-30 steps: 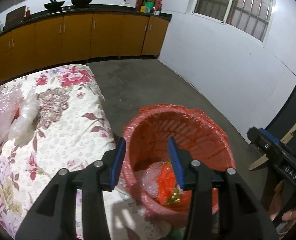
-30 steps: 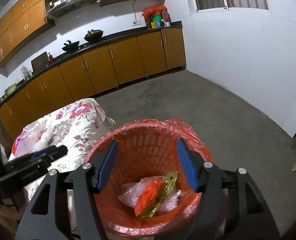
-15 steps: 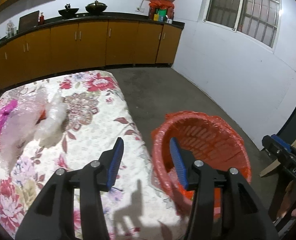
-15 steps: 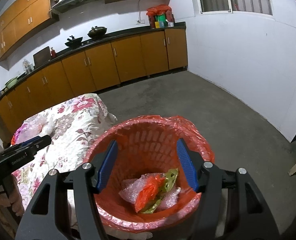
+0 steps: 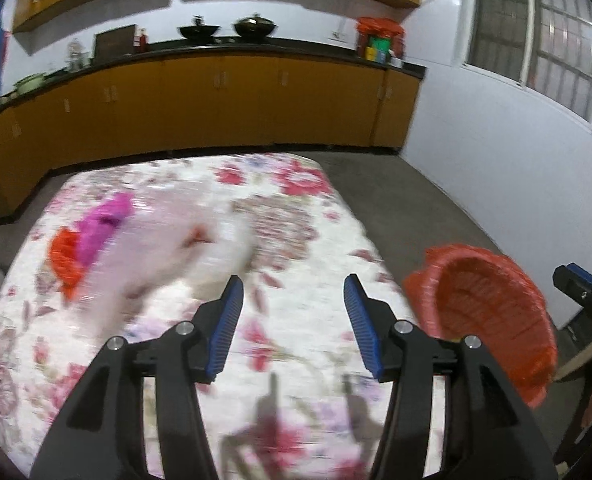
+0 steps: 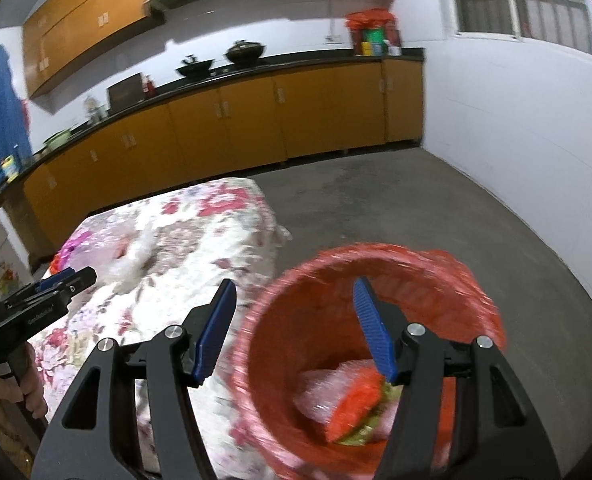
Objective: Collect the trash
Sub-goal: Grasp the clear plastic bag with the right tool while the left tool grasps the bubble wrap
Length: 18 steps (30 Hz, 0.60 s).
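Left claw empty, trash ahead-left on tablecloth

**Blur and Cut-offs Across Both Wrist Views**

The clear plastic wrap on the floral cloth smeared into a pale blur, its outline unreadable. The red basket was blurred too, its base cut off below. Countertop items were too small to identify.

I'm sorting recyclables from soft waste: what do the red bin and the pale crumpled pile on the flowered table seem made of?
The red round bin looks like rigid slotted plastic lined with a thin, glossy red bag, crinkled over the rim. The pale crumpled pile on the flowered tablecloth looks like translucent plastic film, perhaps bubble wrap; blur leaves that open.
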Motion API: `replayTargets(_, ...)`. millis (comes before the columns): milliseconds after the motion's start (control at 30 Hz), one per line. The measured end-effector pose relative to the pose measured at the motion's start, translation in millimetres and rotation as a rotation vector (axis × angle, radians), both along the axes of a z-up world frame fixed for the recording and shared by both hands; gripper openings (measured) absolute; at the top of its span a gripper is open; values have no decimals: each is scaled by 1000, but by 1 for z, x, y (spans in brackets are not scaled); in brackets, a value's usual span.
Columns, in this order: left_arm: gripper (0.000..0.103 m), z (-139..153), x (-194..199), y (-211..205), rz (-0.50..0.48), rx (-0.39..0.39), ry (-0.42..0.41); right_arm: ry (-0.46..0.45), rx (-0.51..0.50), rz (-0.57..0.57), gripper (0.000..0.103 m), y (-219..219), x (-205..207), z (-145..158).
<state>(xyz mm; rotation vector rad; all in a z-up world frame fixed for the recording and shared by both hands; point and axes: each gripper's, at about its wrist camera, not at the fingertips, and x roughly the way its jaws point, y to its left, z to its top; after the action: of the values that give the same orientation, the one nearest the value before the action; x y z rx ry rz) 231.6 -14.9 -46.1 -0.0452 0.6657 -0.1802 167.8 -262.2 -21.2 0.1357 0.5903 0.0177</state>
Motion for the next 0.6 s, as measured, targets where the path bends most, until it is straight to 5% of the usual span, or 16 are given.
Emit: replayTargets(600, 54, -7, 13, 142, 260, 34, -30, 109, 15, 297, 50, 181, 123, -38)
